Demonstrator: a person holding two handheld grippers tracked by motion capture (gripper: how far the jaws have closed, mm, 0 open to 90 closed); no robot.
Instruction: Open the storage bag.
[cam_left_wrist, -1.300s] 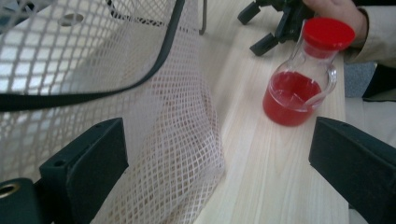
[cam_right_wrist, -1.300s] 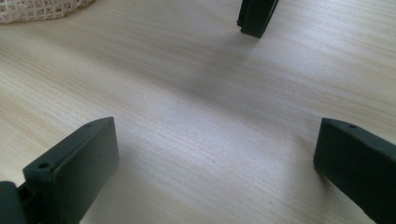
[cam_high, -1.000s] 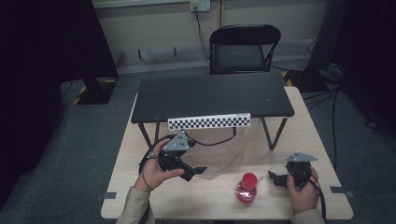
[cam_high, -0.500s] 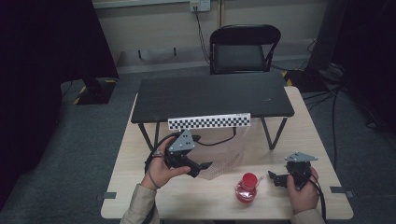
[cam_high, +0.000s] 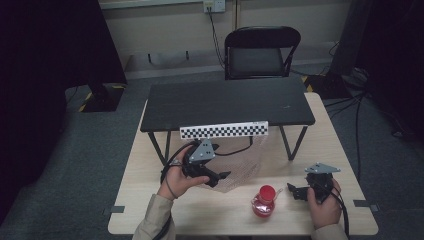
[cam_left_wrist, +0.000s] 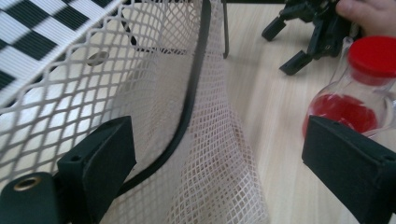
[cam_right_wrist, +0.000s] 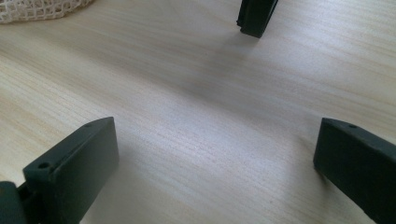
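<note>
the left hand-held gripper (cam_high: 220, 179), jaws wide, is edging rightward into the hanging white mesh net bag (cam_left_wrist: 205, 140), lying directly ahead, nearer than the open right hand-held gripper (cam_high: 296, 192).

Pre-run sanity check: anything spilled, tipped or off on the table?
Nothing spilled or tipped. The red-capped bottle stands upright on the table. The one untidy thing is the mesh bag, draped loosely with the left gripper cable running across it. Both grippers are open.

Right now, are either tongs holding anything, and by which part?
Nothing is held. The left tongs stand open around the mesh bag, not clamped; the right tongs are open over bare table.
</note>
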